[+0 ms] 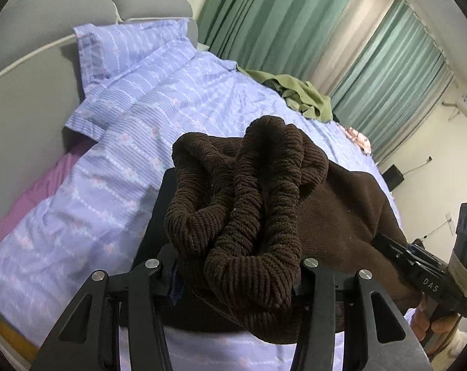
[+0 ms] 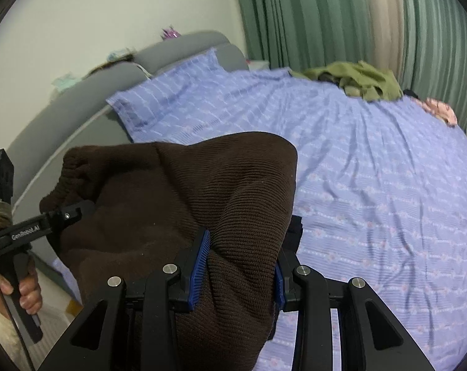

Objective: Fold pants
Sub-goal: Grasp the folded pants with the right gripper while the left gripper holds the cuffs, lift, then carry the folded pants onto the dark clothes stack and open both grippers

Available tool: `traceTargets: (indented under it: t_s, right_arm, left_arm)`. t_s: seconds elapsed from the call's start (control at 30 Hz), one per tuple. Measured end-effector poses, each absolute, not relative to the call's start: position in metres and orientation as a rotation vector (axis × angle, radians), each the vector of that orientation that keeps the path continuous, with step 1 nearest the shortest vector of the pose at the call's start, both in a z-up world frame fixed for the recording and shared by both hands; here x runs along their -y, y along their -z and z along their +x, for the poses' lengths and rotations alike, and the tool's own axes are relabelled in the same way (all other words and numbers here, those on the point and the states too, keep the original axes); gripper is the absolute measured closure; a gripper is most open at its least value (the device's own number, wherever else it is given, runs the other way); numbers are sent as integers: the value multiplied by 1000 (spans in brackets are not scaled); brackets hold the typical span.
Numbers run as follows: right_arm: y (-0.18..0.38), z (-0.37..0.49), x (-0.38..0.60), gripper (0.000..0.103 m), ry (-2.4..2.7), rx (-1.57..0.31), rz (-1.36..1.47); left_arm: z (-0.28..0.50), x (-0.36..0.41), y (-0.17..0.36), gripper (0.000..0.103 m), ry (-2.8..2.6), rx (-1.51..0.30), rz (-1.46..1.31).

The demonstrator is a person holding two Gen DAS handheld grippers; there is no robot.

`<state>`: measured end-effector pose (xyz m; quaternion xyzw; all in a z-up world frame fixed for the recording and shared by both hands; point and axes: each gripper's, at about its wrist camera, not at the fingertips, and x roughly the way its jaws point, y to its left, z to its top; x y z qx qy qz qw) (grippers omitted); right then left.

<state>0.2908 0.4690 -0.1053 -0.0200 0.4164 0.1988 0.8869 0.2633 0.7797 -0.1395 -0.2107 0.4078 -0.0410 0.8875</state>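
Left wrist view: the left hand-held gripper (image 1: 233, 266) is clamped on one bunched, ribbed waistband of the dark brown knit pants (image 1: 252, 198), held above the bed (image 1: 159, 108). The bed carries one lilac striped duvet, one matching pillow (image 1: 125, 46) and one crumpled olive garment (image 1: 298, 95).

Right wrist view: the right hand-held gripper (image 2: 239, 266) pinches a fold of the same pants (image 2: 171, 198) between two blue ridged pads (image 2: 199, 266). Green pleated curtains (image 2: 310, 15) hang behind the bed (image 2: 372, 185).

Soft even indoor light, fisheye-warped edges, slight blur
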Motion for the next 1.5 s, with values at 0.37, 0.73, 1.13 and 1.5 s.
traceTargets:
  t_s: [0.37, 0.73, 1.13, 1.5]
  right_arm:
    - [187, 351, -491, 67, -319, -1036, -118]
    - [234, 361, -495, 61, -285, -1156, -122]
    - [145, 316, -446, 34, -213, -973, -113]
    - [35, 221, -357, 14, -263, -741, -117]
  left_arm:
    - [330, -785, 240, 56, 103, -1007, -435]
    - [335, -794, 255, 23, -25, -1079, -265]
    - [282, -762, 157, 11, -235, -945, -44]
    - [191, -651, 52, 0, -129, -765, -54]
